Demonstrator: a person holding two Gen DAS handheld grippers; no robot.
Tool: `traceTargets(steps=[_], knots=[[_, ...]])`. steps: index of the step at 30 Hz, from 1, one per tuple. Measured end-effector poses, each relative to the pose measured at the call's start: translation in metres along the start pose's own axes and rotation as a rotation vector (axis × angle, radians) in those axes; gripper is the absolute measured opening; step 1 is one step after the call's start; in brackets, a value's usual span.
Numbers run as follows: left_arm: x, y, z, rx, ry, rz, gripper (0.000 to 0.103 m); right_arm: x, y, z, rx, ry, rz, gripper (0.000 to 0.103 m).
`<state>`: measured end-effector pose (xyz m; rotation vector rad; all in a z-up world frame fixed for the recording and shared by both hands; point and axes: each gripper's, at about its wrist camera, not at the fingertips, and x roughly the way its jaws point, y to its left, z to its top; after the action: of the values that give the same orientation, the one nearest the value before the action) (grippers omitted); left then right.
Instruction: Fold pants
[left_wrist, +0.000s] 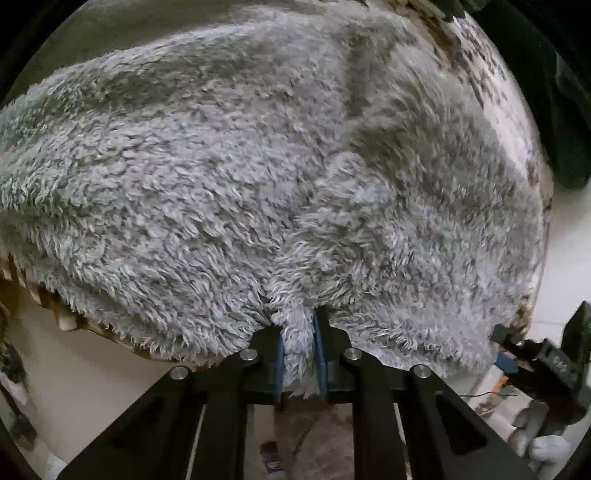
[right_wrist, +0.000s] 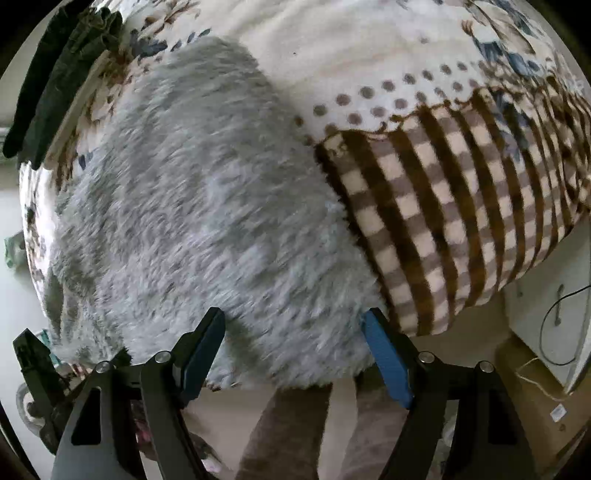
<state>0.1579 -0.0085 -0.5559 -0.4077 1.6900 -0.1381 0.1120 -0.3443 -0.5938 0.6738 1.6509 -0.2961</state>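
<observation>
Fluffy grey fleece pants (left_wrist: 258, 177) lie spread over a bed and fill the left wrist view. My left gripper (left_wrist: 299, 325) is shut on a pinched tuft of the pants at their near edge. In the right wrist view the same grey pants (right_wrist: 207, 206) lie on the bed's near edge. My right gripper (right_wrist: 295, 328) is open, its jaws wide apart on either side of the pants' near edge, holding nothing. The right gripper also shows at the lower right of the left wrist view (left_wrist: 517, 350).
A patterned blanket (right_wrist: 443, 206) with brown checks, dots and flowers covers the bed to the right of the pants. Dark green clothes (right_wrist: 62, 74) lie at the bed's far left. A white cabinet with a cable (right_wrist: 554, 325) stands at the right. Pale floor (left_wrist: 92, 369) lies below the bed edge.
</observation>
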Motion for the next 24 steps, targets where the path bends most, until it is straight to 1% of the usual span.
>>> traceTargets(steps=[2, 3, 5, 6, 7, 8, 9, 11, 13, 14, 16, 17, 18, 19, 20, 21, 22, 23, 24], knots=[[-0.014, 0.001, -0.002, 0.002, -0.026, -0.002, 0.017, -0.001, 0.012, 0.002, -0.041, 0.0, -0.034, 0.08], [-0.024, 0.0, -0.002, 0.007, -0.049, -0.01, 0.021, -0.002, 0.02, 0.002, -0.071, 0.0, -0.053, 0.08], [-0.047, 0.014, -0.006, -0.004, -0.103, -0.019, 0.035, -0.004, 0.043, 0.001, -0.14, -0.004, -0.084, 0.08], [-0.059, 0.023, -0.005, -0.027, -0.153, -0.014, 0.051, -0.005, 0.056, 0.0, -0.173, -0.01, -0.107, 0.08], [-0.067, 0.032, -0.004, -0.05, -0.184, -0.01, 0.081, -0.005, 0.068, -0.002, -0.198, -0.018, -0.122, 0.084], [-0.075, 0.046, -0.002, -0.084, -0.215, 0.0, 0.095, -0.005, 0.081, -0.004, -0.228, -0.03, -0.137, 0.087], [-0.082, 0.064, -0.001, -0.125, -0.246, 0.011, 0.102, -0.004, 0.095, -0.005, -0.253, -0.038, -0.145, 0.089], [-0.089, 0.092, -0.002, -0.209, -0.294, 0.017, 0.102, -0.001, 0.118, -0.007, -0.284, -0.043, -0.133, 0.089], [-0.091, 0.129, -0.001, -0.354, -0.353, -0.01, 0.102, 0.006, 0.143, -0.008, -0.294, -0.034, -0.118, 0.089], [-0.095, 0.158, -0.003, -0.454, -0.385, -0.041, 0.102, 0.009, 0.153, -0.007, -0.295, -0.03, -0.112, 0.089], [-0.094, 0.194, -0.01, -0.61, -0.431, -0.107, 0.102, 0.019, 0.175, -0.005, -0.306, -0.019, -0.111, 0.089], [-0.09, 0.218, -0.012, -0.714, -0.466, -0.158, 0.102, 0.023, 0.186, -0.005, -0.307, -0.013, -0.115, 0.089], [-0.089, 0.234, -0.011, -0.768, -0.488, -0.188, 0.101, 0.028, 0.197, -0.003, -0.308, -0.01, -0.108, 0.089], [-0.087, 0.242, -0.009, -0.787, -0.503, -0.203, 0.101, 0.032, 0.206, -0.003, -0.314, -0.011, -0.106, 0.089], [-0.085, 0.251, 0.0, -0.787, -0.518, -0.211, 0.101, 0.036, 0.215, -0.002, -0.324, -0.015, -0.115, 0.089], [-0.082, 0.254, 0.007, -0.778, -0.518, -0.202, 0.099, 0.04, 0.222, 0.0, -0.331, -0.02, -0.122, 0.089], [-0.08, 0.258, 0.016, -0.767, -0.527, -0.207, 0.083, 0.044, 0.23, 0.002, -0.339, -0.026, -0.13, 0.089], [-0.078, 0.258, 0.021, -0.759, -0.535, -0.217, 0.072, 0.048, 0.236, 0.004, -0.347, -0.029, -0.141, 0.089], [-0.077, 0.261, 0.029, -0.745, -0.538, -0.216, 0.045, 0.051, 0.24, 0.005, -0.351, -0.028, -0.147, 0.089]])
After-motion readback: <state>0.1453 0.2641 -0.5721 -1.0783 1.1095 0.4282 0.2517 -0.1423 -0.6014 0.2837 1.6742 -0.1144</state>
